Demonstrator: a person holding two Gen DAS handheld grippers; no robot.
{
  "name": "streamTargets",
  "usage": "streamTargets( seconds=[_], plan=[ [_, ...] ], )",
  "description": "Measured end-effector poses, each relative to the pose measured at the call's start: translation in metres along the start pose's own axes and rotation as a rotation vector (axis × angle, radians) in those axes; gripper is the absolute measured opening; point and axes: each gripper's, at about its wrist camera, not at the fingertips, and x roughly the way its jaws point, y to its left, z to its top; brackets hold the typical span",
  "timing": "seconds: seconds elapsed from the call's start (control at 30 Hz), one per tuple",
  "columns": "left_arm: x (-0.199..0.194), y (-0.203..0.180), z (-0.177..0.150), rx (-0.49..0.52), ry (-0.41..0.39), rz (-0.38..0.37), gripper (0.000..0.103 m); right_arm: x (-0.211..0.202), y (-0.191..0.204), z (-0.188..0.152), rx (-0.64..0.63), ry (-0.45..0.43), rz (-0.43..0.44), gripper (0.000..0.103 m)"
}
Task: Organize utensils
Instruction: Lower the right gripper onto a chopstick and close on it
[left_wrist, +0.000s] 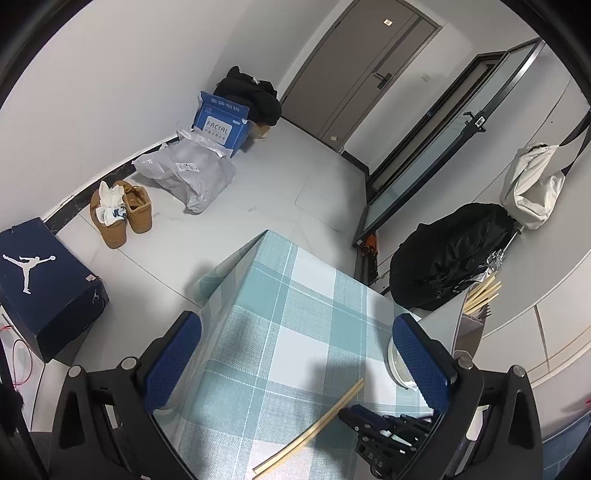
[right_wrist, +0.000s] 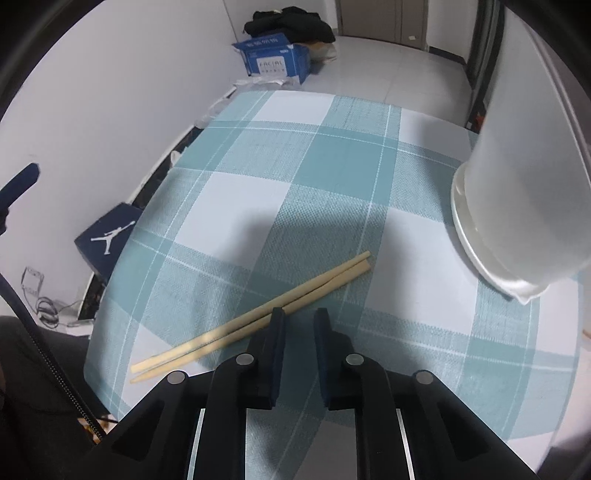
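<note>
A pair of pale wooden chopsticks (right_wrist: 251, 325) lies side by side on the checked tablecloth (right_wrist: 303, 155). My right gripper (right_wrist: 299, 321) points down at the cloth just beside them. Its left fingertip (right_wrist: 277, 318) overlaps the pair, and only cloth shows in the narrow gap between the jaws. In the left wrist view the chopsticks (left_wrist: 314, 428) lie by the right gripper's tip (left_wrist: 347, 411). My left gripper (left_wrist: 299, 362) hangs wide open above the table, holding nothing. A frosted utensil holder (right_wrist: 517, 206) on a white base stands at the right, with several chopsticks (left_wrist: 482, 295) sticking out of it.
The table's far corner (left_wrist: 266, 236) drops to a tiled floor. On the floor lie a dark shoe box (left_wrist: 44, 284), brown shoes (left_wrist: 122, 214), a grey plastic bag (left_wrist: 188, 173) and a blue carton (left_wrist: 221, 122). A black bag (left_wrist: 450, 254) and a white bag (left_wrist: 532, 188) sit at the right.
</note>
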Motion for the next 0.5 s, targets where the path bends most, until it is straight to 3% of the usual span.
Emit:
streamTargets(
  seconds=[0.1,0.37,0.5],
  plan=[
    [0.001,0.002,0.001,-0.006,0.002,0.003,0.102,0.003,0.002,0.010,0.027,0.014,-0.006,0.019],
    [0.002,0.010,0.003,-0.044,0.014,-0.007,0.102,0.008,0.005,0.027,0.071,0.037,0.034,0.019],
    [0.001,0.013,0.005,-0.061,0.016,-0.016,0.102,0.008,0.012,0.030,0.042,0.033,-0.001,0.019]
  ],
)
